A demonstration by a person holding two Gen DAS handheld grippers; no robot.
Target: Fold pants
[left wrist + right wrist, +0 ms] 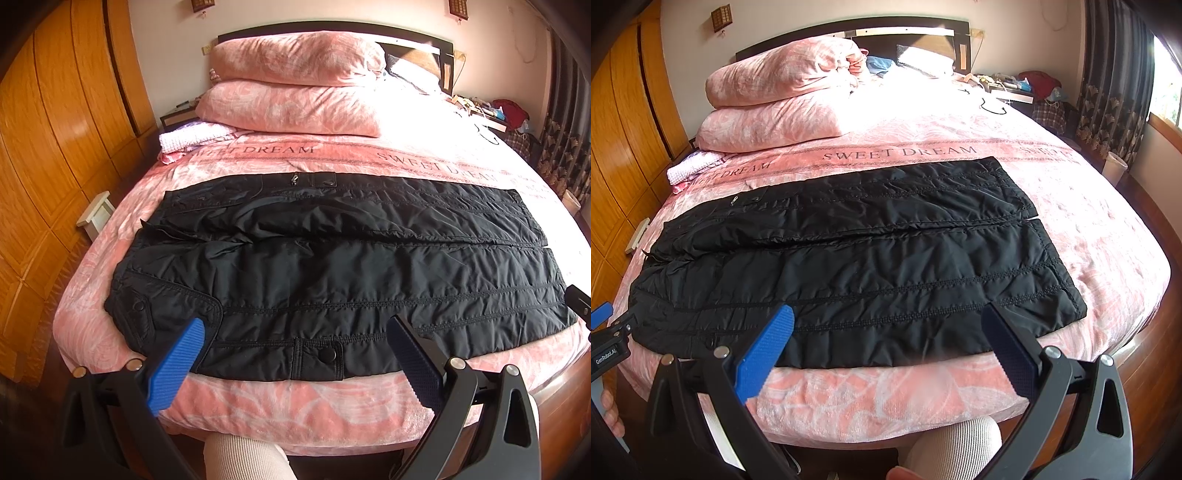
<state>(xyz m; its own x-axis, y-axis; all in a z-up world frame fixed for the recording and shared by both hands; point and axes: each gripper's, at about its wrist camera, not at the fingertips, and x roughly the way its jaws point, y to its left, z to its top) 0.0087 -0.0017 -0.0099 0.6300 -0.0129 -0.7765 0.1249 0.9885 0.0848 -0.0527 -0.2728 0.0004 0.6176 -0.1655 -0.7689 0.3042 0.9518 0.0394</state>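
The black padded pants (332, 266) are spread flat across the pink bedspread (295, 410), with the waist toward nine o'clock and the leg ends toward three o'clock. The two legs are laid side by side, one nearer the pillows (295, 85) at twelve o'clock and one along the bed's near edge at six o'clock. The pants look puffy, soft and light, and the shiny cloth is likely to be slippery, so a firm pinch would be needed. A good hold could be taken at the near waist corner by the snap pocket (325, 356) and at the near leg hem (1067, 291). The left gripper (295, 345) is held wide apart just over the near edge, with nothing in it. The right gripper (886, 332) is also held wide apart and empty, over the near leg. A wooden wardrobe (55, 147) is seen at nine o'clock.
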